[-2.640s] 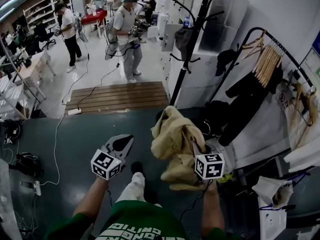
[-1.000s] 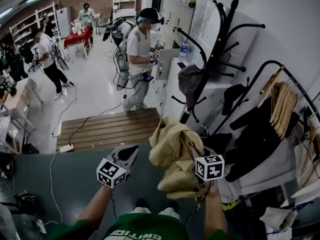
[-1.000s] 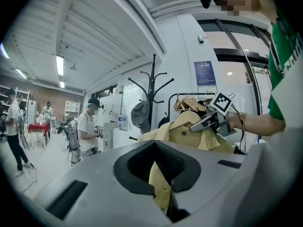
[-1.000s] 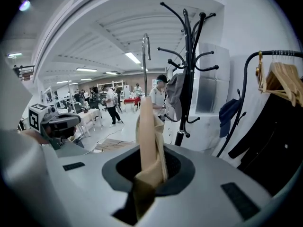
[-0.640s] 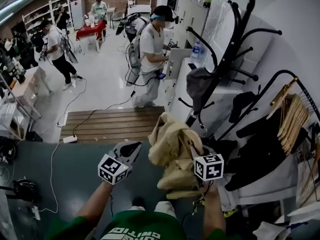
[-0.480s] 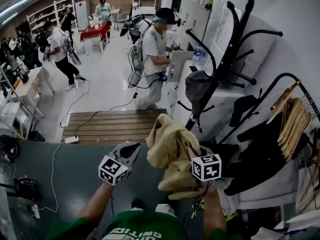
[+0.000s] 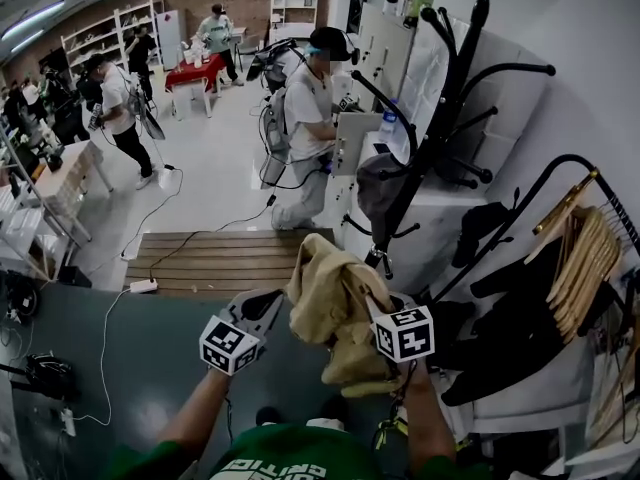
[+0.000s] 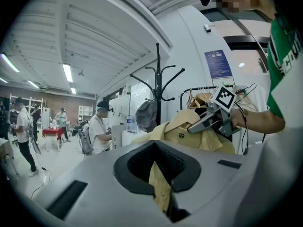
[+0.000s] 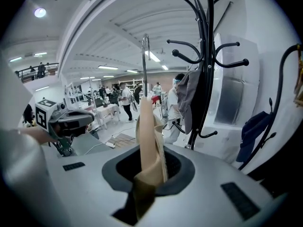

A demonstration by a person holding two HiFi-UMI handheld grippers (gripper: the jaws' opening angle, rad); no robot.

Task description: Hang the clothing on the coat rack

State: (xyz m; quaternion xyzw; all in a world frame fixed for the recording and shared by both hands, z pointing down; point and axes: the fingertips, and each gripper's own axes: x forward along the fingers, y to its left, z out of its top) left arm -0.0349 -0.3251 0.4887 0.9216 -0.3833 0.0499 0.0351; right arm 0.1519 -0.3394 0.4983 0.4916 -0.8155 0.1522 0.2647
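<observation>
- While both claws grip it, the tan shirt point(image 7: 328, 298) hangs bunched between them, low and near, clear of every hook.
- Left claw point(image 7: 270, 303): clamped on a strip of the shirt's edge.
- Right claw point(image 7: 368, 303): pinching a fold near the collar.
- Coat rack point(image 7: 432, 118): upright pole, far and right of the shirt; the right claw is nearer it, and the bare hooks sit higher than the bundle.
</observation>
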